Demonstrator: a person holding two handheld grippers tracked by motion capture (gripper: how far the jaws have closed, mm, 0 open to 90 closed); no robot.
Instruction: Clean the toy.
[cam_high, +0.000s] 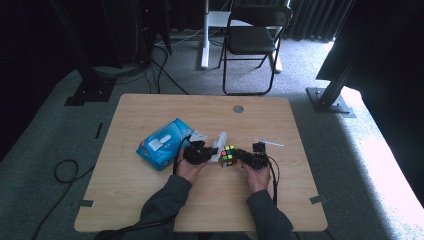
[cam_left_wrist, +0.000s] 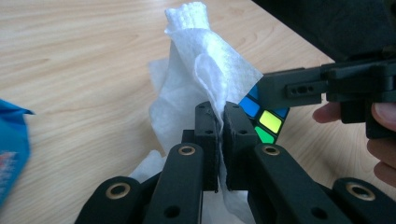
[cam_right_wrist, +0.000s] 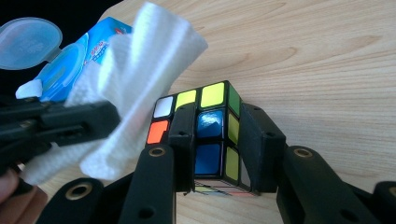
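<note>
One desk (cam_high: 150, 200) carries everything. At nine o'clock of the centre a blue wipe pack (cam_high: 162, 144) lies with its lid open. The puzzle cube (cam_right_wrist: 210, 135) is clamped at centre by the right tongs (cam_right_wrist: 219, 144). A white wipe (cam_left_wrist: 205, 79) is pinched in the left tongs (cam_left_wrist: 220, 140), touching the cube; the wiping is judged barely begun.

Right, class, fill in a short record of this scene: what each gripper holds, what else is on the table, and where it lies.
left gripper: jaws shut on a white wipe
right gripper: jaws shut on the cube, which rests on the table
wipe and cube: wipe held up beside the cube; contact unclear
wipe pack: blue, lid open, to the left of the left gripper
chair: beyond the table
</note>
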